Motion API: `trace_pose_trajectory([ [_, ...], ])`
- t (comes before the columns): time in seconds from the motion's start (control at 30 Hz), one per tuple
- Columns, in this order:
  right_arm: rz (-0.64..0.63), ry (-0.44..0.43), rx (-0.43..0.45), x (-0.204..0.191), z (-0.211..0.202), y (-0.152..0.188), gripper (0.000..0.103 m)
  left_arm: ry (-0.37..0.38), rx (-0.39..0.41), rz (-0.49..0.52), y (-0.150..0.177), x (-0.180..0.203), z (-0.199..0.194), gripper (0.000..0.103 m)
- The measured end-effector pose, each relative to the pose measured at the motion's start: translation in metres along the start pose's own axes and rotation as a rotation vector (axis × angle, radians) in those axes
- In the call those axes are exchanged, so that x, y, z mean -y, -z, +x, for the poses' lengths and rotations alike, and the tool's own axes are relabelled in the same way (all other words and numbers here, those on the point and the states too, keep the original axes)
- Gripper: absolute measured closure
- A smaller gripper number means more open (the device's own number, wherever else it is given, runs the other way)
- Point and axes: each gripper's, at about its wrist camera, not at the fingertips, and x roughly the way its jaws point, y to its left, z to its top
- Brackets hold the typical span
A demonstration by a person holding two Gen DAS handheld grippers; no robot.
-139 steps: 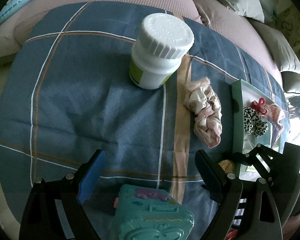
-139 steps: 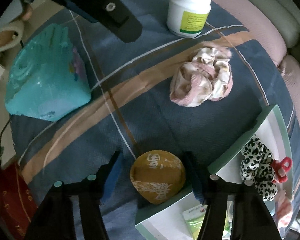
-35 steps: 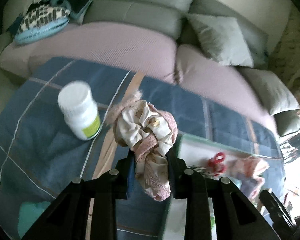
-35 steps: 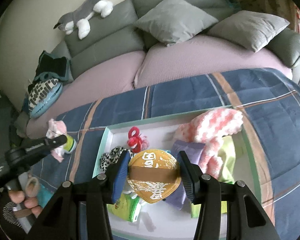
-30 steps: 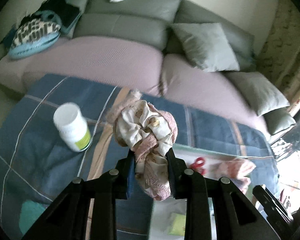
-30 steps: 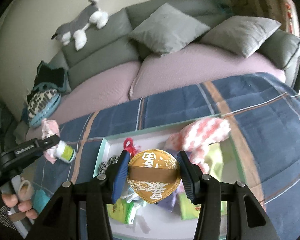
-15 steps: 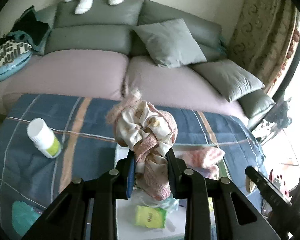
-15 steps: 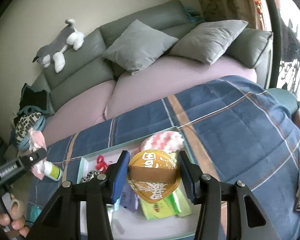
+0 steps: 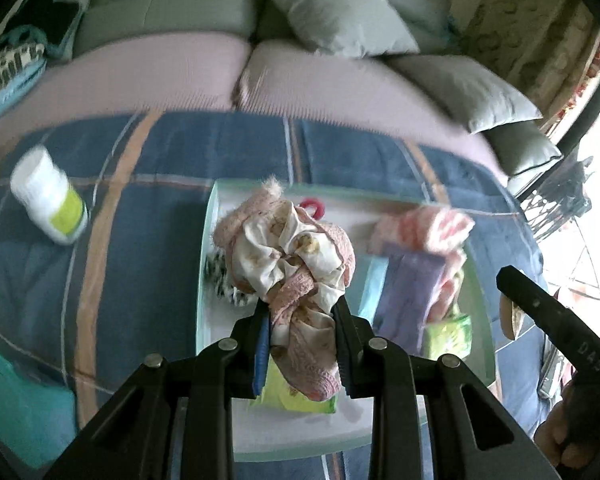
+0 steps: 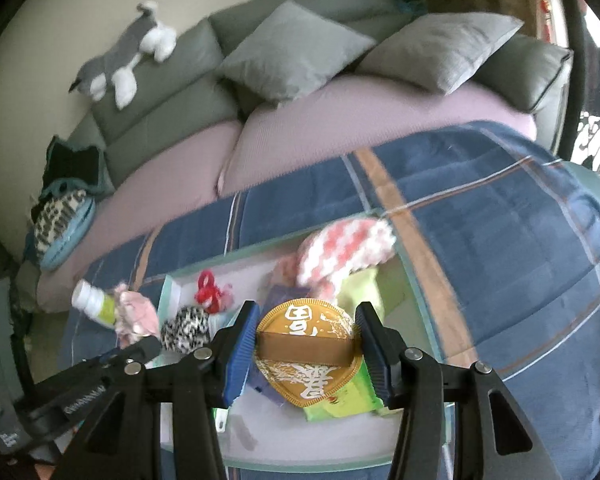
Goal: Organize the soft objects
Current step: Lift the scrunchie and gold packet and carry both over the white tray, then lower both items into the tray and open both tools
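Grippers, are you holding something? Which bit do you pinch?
Yes, both. The left gripper pinches the pink-and-cream scrunchie by its lower folds. The right gripper squeezes the round gold pouch by its two side edges.

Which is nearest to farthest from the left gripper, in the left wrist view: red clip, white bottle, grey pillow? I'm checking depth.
1. Red clip, in the tray just beyond the held scrunchie.
2. White bottle, off left on the blanket.
3. Grey pillow, back on the sofa.
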Motion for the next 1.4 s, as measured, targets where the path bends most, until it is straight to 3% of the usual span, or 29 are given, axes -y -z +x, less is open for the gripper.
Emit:
trace_pose_trajectory([
  [0.33, -0.083, -0.038, -0.125, -0.029, 0.044, 0.016, 0.05, -0.04, -0.067, -0.038, 0.011, -0.015, 0.026, 0.074],
  [0.63, -0.131, -0.018, -0.198, -0.04, 0.069, 0.027, 0.05, -0.042, -0.118, -0.056, 0.019, -0.022, 0.044, 0.073],
  [1.03, -0.13, -0.008, -0.226, -0.036, 0.079, 0.031, 0.049, -0.045, -0.137, -0.081, 0.023, -0.027, 0.049, 0.071],
  [1.4, -0.117, -0.017, -0.224, -0.033, 0.075, 0.028, 0.048, -0.065, -0.118, -0.084, 0.016, -0.024, 0.036, 0.059],
])
